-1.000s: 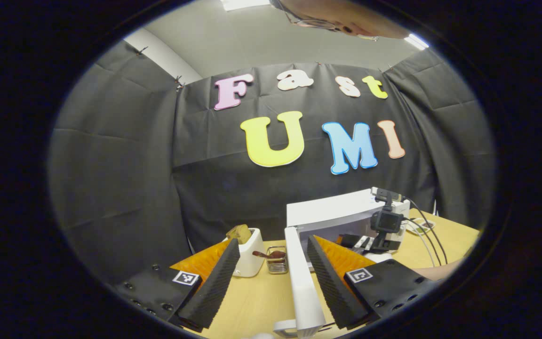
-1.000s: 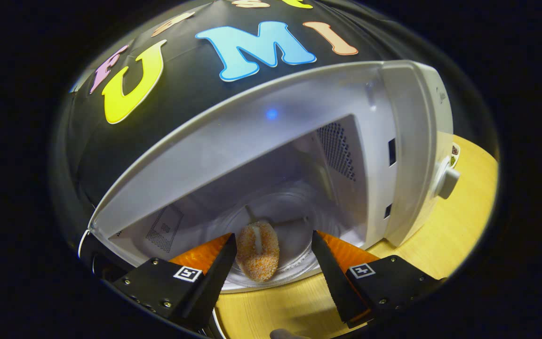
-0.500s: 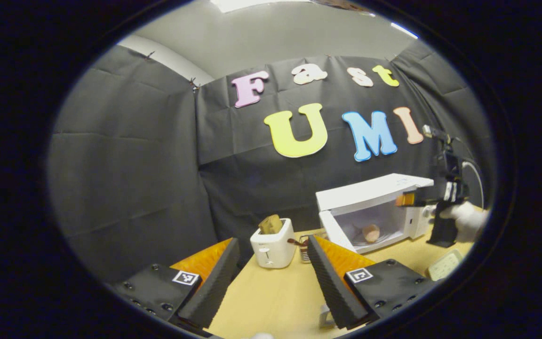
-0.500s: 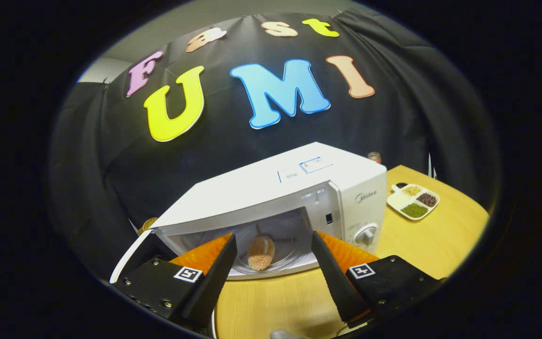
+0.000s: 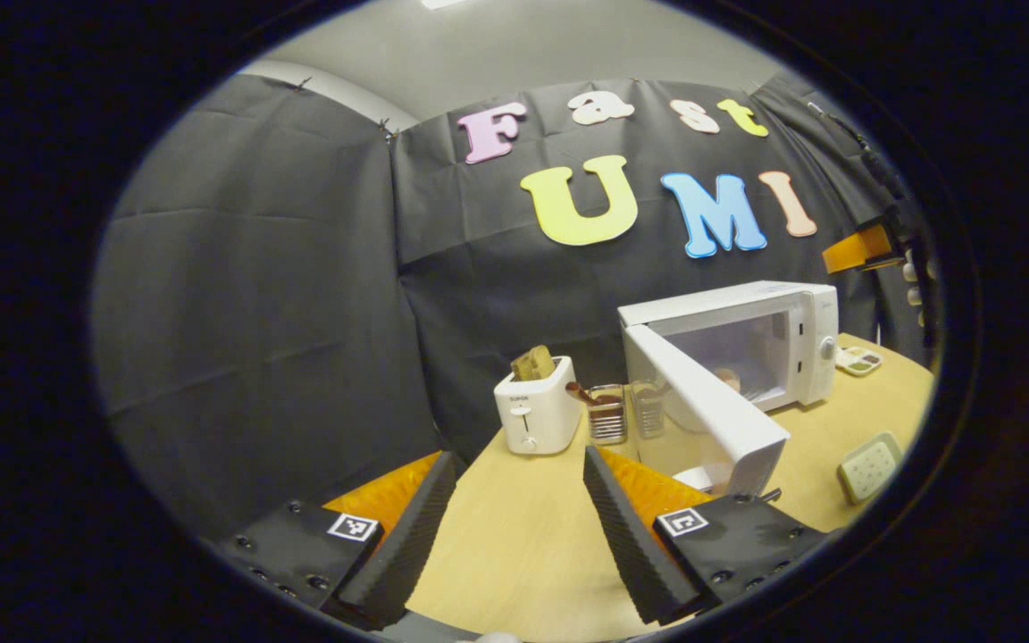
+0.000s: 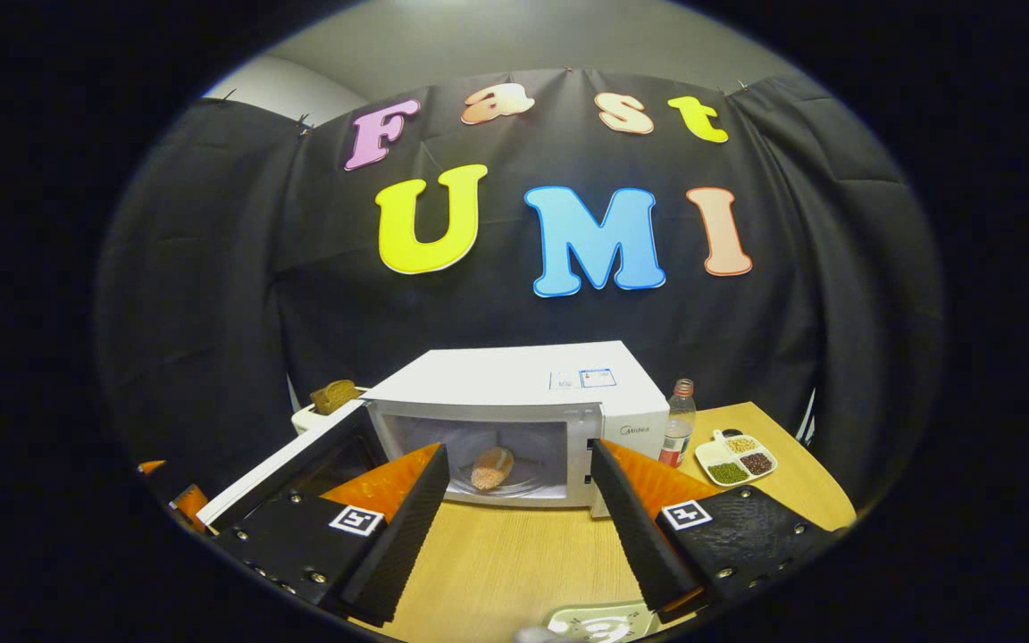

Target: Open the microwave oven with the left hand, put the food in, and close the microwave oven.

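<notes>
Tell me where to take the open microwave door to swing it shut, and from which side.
Take the microwave door at its free outer edge, farthest from the hinge, probably coming from its outside face with the left gripper. It stands swung wide toward that gripper, the food already inside the microwave, so pushing there swings it closed.

a microwave [image 6: 523, 393] stands on the table [image 6: 497, 563] against the booth wall, its door [image 5: 706, 406] swung out toward the front, the food [image 6: 490, 467] lying inside on the turntable. in the left gripper view, a toaster [image 5: 537, 411] sits left of the microwave, a small rack [image 5: 606, 413] between them. in the right gripper view, a bottle [image 6: 677, 435] stands just right of the microwave, a divided dish [image 6: 736, 459] beyond it.
</notes>
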Motion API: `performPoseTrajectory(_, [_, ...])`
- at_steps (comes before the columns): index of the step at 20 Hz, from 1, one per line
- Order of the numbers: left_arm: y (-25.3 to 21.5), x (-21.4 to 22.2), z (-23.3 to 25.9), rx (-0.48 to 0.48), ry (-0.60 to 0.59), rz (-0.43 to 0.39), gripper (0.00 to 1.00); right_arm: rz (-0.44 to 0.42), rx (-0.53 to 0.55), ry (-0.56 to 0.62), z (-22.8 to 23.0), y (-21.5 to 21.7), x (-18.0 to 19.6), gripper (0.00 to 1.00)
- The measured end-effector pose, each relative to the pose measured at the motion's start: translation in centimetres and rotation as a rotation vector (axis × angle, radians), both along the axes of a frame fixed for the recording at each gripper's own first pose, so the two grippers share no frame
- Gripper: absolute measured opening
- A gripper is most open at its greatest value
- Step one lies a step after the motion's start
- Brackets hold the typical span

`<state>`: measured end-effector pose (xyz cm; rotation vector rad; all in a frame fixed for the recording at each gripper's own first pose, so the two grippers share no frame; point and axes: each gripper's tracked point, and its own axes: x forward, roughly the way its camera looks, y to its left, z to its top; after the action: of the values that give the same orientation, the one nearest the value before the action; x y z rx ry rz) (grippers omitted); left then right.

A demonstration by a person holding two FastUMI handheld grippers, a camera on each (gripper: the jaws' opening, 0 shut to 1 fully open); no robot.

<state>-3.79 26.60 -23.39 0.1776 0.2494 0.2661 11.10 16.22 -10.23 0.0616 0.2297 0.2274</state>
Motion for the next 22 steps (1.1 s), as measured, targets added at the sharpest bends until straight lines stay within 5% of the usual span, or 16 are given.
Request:
performPoseTrajectory(4, [0.0, -0.3, -3.3, 0.016, 0.049, 0.009, 1.0, 0.016, -0.039, 0.046, -0.8, -2.8, -4.4, 0.97])
performPoseTrajectory(10, [-3.8, -0.3, -4.0, -0.025, 0.061, -0.054, 0.94, 0.002, -0.076, 0.046, -0.3, -5.4, -5.0, 0.97])
performPoseTrajectory(22, [-24.3, 5.8, -5.1, -0.062, 0.058, -0.388, 1.0, -0.094, -0.071, 0.066, -0.6, -12.5, -5.2, 0.97])
